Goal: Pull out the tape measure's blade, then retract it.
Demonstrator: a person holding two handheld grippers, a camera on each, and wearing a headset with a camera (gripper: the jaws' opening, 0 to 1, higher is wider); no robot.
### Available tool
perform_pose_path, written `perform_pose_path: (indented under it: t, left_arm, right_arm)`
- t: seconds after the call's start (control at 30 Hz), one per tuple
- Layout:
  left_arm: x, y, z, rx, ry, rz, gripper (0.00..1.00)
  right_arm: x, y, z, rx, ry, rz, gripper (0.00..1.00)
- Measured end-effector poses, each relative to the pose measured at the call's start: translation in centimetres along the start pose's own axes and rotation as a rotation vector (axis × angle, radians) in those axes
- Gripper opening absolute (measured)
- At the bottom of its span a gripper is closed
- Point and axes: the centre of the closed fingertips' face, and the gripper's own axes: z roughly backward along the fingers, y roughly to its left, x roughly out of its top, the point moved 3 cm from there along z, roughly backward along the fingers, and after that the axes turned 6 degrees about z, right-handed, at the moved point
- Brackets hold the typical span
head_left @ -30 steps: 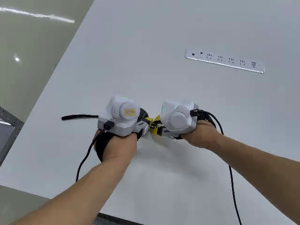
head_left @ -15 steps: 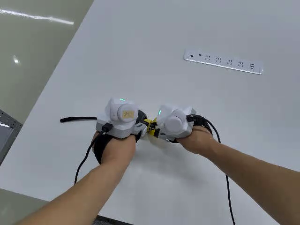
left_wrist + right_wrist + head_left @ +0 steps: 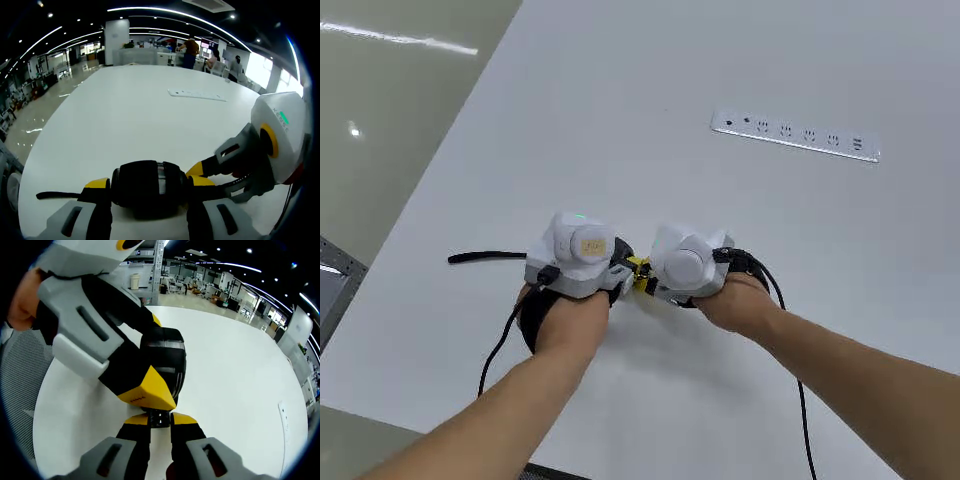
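A black tape measure [image 3: 150, 189] sits just above the white table, and my left gripper [image 3: 150, 182] is shut on its body, one yellow-tipped jaw on each side. My right gripper [image 3: 159, 422] faces it head-on. Its jaws are shut on the blade's end tab [image 3: 159, 418], which sits right at the case [image 3: 165, 357]. In the head view the left gripper [image 3: 620, 268] and right gripper [image 3: 650, 280] almost touch, with a bit of yellow and black of the tape measure [image 3: 638, 268] between them. The blade itself is hidden.
A white power strip [image 3: 795, 135] lies far back on the table [image 3: 620, 120]. A black strap [image 3: 480, 257] trails left from the tape measure. Cables hang from both grippers toward the near table edge. The floor drops away on the left.
My right gripper has moved left toward the left gripper, closing the gap. The short yellow stretch of blade seen between them earlier has shrunk away.
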Motion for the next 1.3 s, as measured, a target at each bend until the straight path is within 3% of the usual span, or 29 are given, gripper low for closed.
perform_pose_path:
  t: [0.2,1.3]
  left_arm:
    - [0.00,0.01,-0.02,0.000,0.000,0.003,0.57]
    - [0.13,0.00,-0.08,0.004,-0.009,0.003,0.59]
  right_arm:
    - [0.18,-0.15,-0.19,0.017,0.063,0.007,0.15]
    - [0.06,-0.01,0.04,0.019,0.034,0.008,0.17]
